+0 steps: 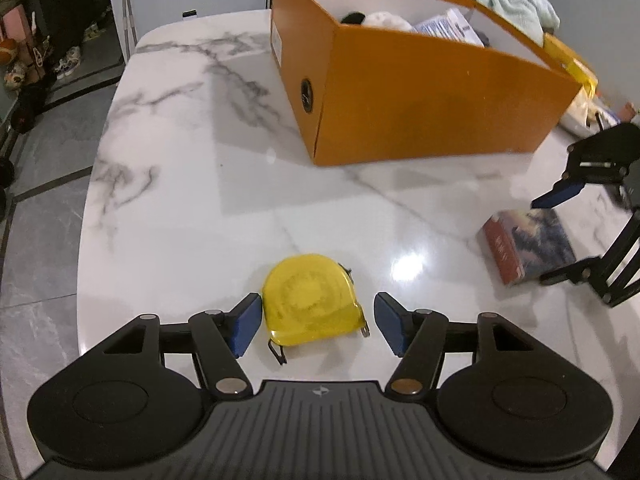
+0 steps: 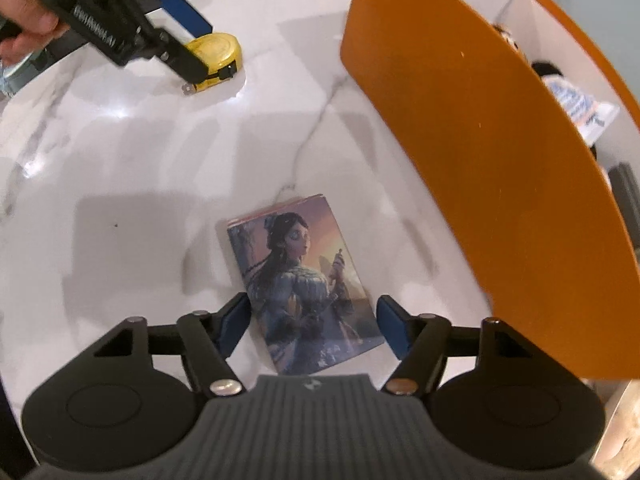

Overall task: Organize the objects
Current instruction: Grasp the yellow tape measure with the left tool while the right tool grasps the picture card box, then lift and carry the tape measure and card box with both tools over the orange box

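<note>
The left gripper (image 1: pixel 316 326) stands spread wide, its blue pads (image 1: pixel 246 322) on either side of a yellow tape measure (image 1: pixel 314 300) that lies flat on the marble table (image 1: pixel 180 200). The left-hand pad sits right against the case — whether it touches cannot be told — while the right-hand pad is clear of it with a small gap. The metal tape hook pokes out by the right-hand pad, and a dark clip hangs off the near edge of the case.

The right gripper (image 2: pixel 312 330) is likewise spread wide, with a picture-printed card box (image 2: pixel 306 280) lying flat between its fingers. The box shows a woman in a blue dress; its near end reaches back between the pads, each close beside a long edge, contact not clear.

Ahead and to the right of both tools stands an orange cardboard box (image 1: pixel 420 92), open at the top, white inside. It holds a printed packet (image 1: pixel 448 26), something pale and rounded and something dark. From the left gripper's view the card box (image 1: pixel 528 246) lies off to the right, beneath the other tool's blue fingertip. From the right gripper's view the tape measure (image 2: pixel 218 56) is far ahead to the left, partly hidden by the left tool, with a hand (image 2: pixel 28 12) gripping its handle. A pale towel (image 1: pixel 516 0) lies beyond the orange box.
</note>
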